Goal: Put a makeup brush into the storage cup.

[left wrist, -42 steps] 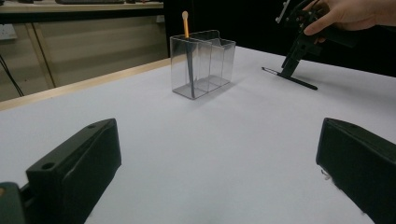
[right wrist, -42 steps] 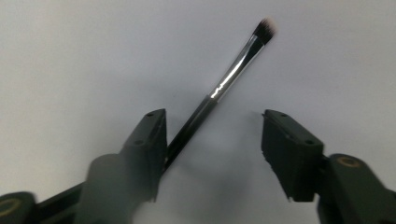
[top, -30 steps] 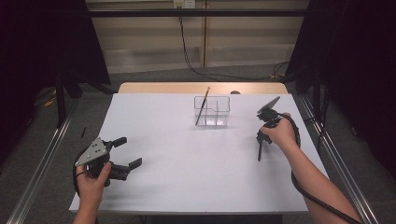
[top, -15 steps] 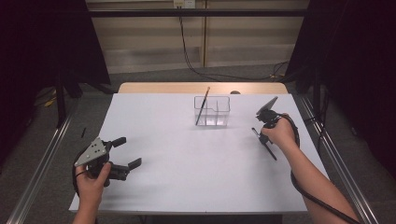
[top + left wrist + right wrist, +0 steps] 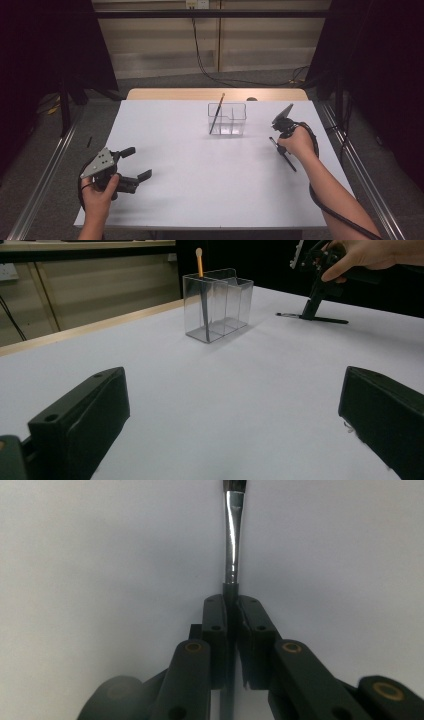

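My right gripper [image 5: 278, 142] points down at the right of the white table [image 5: 210, 195], shut on a black brush [image 5: 289, 162] that lies on the sheet. In the right gripper view the pads [image 5: 218, 620] pinch the dark handle, and the silver ferrule of the black brush [image 5: 231, 540] runs away from my right gripper [image 5: 231, 615]. The left gripper view shows the right gripper [image 5: 311, 310] far off over the black brush [image 5: 330, 319]. My left gripper [image 5: 137, 162] rests open and empty at the near left, and in its own view the left gripper [image 5: 232, 440] has jaws spread wide.
A clear two-compartment holder [image 5: 228, 120] stands at the middle back, with a wooden-handled brush [image 5: 217, 114] leaning in its left compartment. The clear holder [image 5: 220, 302] and the wooden-handled brush [image 5: 200, 265] are ahead of the left jaws. A wooden strip [image 5: 165, 94] edges the far side.
The black brush has swung from pointing almost straight toward the person to slanting toward the near right, under the right gripper. Neither hand has shifted.
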Demonstrator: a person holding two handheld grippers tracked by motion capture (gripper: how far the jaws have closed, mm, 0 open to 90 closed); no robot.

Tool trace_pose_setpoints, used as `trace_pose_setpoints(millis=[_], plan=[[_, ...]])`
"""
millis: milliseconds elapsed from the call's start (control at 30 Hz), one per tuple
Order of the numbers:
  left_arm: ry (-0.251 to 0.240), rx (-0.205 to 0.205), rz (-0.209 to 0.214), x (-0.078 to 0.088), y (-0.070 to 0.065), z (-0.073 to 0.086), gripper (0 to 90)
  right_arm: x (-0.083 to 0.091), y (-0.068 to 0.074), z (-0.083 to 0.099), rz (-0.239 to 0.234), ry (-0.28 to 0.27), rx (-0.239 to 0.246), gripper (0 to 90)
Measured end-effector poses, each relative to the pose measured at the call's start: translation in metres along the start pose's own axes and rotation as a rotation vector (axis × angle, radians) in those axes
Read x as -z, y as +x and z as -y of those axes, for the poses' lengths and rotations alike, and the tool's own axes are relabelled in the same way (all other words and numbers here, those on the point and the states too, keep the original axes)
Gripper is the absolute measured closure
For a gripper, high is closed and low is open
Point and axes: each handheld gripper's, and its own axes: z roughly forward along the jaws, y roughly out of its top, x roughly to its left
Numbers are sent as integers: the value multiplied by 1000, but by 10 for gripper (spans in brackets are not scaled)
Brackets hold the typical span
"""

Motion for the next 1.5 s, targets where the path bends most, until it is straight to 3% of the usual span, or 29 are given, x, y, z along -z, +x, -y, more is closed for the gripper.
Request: trace_pose_setpoints(millis=[200, 467, 600, 967, 1100, 1500], plan=[[-2, -3, -4, 2, 0, -1, 0, 1, -3, 2, -20, -15, -5, 846], [1, -4, -6, 1, 1, 0, 0, 6, -7, 10, -58, -87, -7, 847], [1, -10, -5, 1, 0, -1, 0, 14, -10, 14, -94, -172, -24, 847], [-6, -7, -3, 1, -1, -1, 0, 31, -18, 26, -165, -478, -77, 847], [-7, -9, -4, 1, -1, -2, 0, 32, -19, 30, -191, -551, -105, 847], [-12, -5, -3, 1, -2, -2, 0, 41, -12, 39, -257, -801, -115, 847]])
